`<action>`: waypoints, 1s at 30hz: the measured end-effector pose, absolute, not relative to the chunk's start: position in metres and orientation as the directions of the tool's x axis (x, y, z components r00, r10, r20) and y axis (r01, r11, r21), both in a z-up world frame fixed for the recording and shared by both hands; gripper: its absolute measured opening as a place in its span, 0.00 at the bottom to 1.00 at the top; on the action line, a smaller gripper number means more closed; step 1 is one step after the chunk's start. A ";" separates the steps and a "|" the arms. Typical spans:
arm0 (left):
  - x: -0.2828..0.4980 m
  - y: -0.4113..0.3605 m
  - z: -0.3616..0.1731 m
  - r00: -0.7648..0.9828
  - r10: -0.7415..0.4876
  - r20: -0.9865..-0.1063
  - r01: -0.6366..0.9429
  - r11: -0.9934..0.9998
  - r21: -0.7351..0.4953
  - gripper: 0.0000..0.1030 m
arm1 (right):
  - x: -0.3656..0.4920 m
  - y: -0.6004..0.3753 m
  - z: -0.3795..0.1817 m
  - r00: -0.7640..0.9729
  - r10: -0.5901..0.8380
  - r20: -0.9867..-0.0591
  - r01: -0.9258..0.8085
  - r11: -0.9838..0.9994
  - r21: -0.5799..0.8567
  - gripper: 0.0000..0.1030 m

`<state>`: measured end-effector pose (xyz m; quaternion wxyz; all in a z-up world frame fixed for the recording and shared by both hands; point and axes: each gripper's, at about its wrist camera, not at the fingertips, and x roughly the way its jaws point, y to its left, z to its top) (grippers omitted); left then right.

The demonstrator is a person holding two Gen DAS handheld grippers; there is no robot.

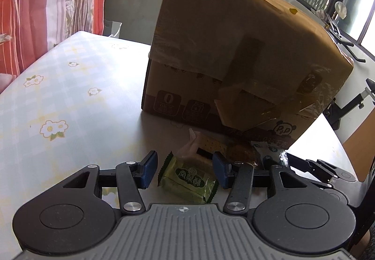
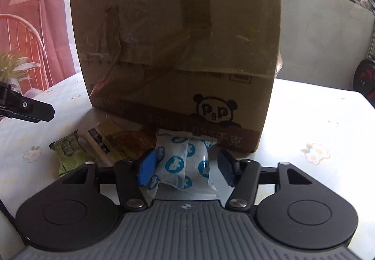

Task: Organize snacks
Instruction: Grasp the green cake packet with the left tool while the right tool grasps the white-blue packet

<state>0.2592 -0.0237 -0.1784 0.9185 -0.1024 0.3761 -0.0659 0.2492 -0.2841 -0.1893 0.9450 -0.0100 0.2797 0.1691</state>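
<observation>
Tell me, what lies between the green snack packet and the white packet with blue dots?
In the right wrist view, a clear-wrapped cracker pack and a brownish pastry lie between the green packet and the white dotted packet.

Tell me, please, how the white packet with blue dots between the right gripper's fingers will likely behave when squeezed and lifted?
The white packet looks puffy and crinkled, so it will probably give under the pads rather than resist. Its glossy film may be slippery. It seems small and light, so the right gripper should lift it easily, though its loose sealed ends may flop.

Cardboard box point(image 2: 178, 48) top cut off; its print unreadable.
</observation>
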 end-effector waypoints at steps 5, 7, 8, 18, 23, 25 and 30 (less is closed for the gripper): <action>0.255 -0.034 -0.186 0.674 -0.207 -0.709 0.044 0.969 -0.242 0.53 | 0.237 -0.296 -0.188 0.823 0.264 -0.502 -0.255 0.963 0.089 0.44; 0.252 -0.039 -0.191 0.657 -0.215 -0.723 0.051 0.969 -0.241 0.53 | 0.234 -0.303 -0.190 0.827 0.274 -0.491 -0.247 0.962 0.120 0.44; 0.252 -0.040 -0.193 0.650 -0.216 -0.729 0.051 0.969 -0.241 0.53 | 0.234 -0.306 -0.190 0.826 0.281 -0.488 -0.247 0.960 0.135 0.44; 0.261 -0.045 -0.205 0.626 -0.217 -0.749 0.012 0.963 -0.268 0.51 | 0.236 -0.294 -0.189 0.816 0.318 -0.482 -0.318 0.944 0.085 0.44; 0.263 -0.050 -0.209 0.609 -0.213 -0.764 0.020 0.967 -0.254 0.51 | 0.241 -0.293 -0.190 0.812 0.322 -0.487 -0.316 0.944 0.098 0.44; 0.265 -0.050 -0.211 0.611 -0.207 -0.764 0.013 0.968 -0.251 0.51 | 0.241 -0.293 -0.190 0.811 0.324 -0.488 -0.316 0.943 0.100 0.44; 0.273 -0.039 -0.210 0.635 -0.176 -0.752 -0.032 0.967 -0.253 0.51 | 0.241 -0.290 -0.191 0.809 0.324 -0.490 -0.322 0.942 0.091 0.44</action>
